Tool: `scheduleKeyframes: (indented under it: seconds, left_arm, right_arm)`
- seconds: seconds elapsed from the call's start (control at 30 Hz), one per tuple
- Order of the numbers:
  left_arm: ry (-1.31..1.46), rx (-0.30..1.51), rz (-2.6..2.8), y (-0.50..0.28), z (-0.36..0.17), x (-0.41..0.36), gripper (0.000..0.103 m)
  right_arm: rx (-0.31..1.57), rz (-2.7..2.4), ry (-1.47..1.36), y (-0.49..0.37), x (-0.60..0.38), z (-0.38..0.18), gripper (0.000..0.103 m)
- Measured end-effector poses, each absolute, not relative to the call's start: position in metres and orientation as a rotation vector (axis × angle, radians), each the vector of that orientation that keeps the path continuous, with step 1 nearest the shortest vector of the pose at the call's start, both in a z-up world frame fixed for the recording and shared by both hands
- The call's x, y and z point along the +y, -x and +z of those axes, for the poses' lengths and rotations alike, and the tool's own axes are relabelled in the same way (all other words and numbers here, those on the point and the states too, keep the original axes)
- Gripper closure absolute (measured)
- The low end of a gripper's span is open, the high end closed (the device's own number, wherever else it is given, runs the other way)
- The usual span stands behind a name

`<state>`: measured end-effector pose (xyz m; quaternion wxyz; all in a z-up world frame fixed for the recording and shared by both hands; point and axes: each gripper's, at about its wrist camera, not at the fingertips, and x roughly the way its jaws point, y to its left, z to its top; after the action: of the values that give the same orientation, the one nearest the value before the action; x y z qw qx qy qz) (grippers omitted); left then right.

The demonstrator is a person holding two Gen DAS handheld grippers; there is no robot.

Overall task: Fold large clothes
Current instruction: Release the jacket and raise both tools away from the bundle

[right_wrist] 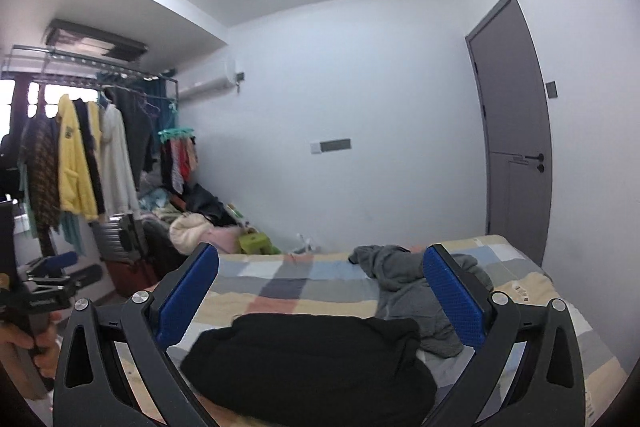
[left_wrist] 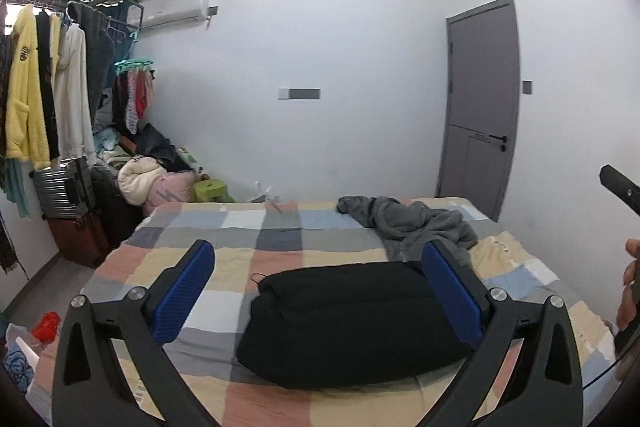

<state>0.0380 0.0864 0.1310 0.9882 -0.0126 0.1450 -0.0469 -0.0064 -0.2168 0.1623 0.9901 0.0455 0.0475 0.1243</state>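
Blue-padded fingers [left_wrist: 200, 287] of the left gripper [left_wrist: 320, 291] spread wide, empty, hovering above the bed [left_wrist: 240, 239]. Same on the right gripper [right_wrist: 322, 297]: blue pads far apart, nothing held. Between the left fingers and just below them, a black garment [left_wrist: 352, 323], already folded into a compact block on the checked cover; seen low between the right fingers too. Beyond the right-hand fingertip in both views, farther up the bed, a grey garment [left_wrist: 416, 223], crumpled and unfolded, apart from the black block or perhaps just meeting it. Judging by this: one piece done, one left. Off past the left fingertips, a rack of hanging clothes [left_wrist: 44, 83], untouched.
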Motion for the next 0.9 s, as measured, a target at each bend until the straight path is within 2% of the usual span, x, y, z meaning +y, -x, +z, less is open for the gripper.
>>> scheduleKeyframes:
  seconds: [0.27,0.43,0.9]
  left_arm:
    - [0.030,0.291,-0.155,-0.009,0.107,0.064,0.000]
    - [0.078,0.369,-0.223,-0.011,0.079,0.058,0.000]
    - [0.099,0.506,-0.148,-0.026,0.013,0.057,0.000]
  right_arm:
    - [0.130,0.276,-0.033,0.034,-0.185,0.124,0.000]
    - [0.187,0.275,0.024,0.043,-0.169,0.097,0.000]
    - [0.339,0.221,-0.115,0.030,-0.176,0.028,0.000]
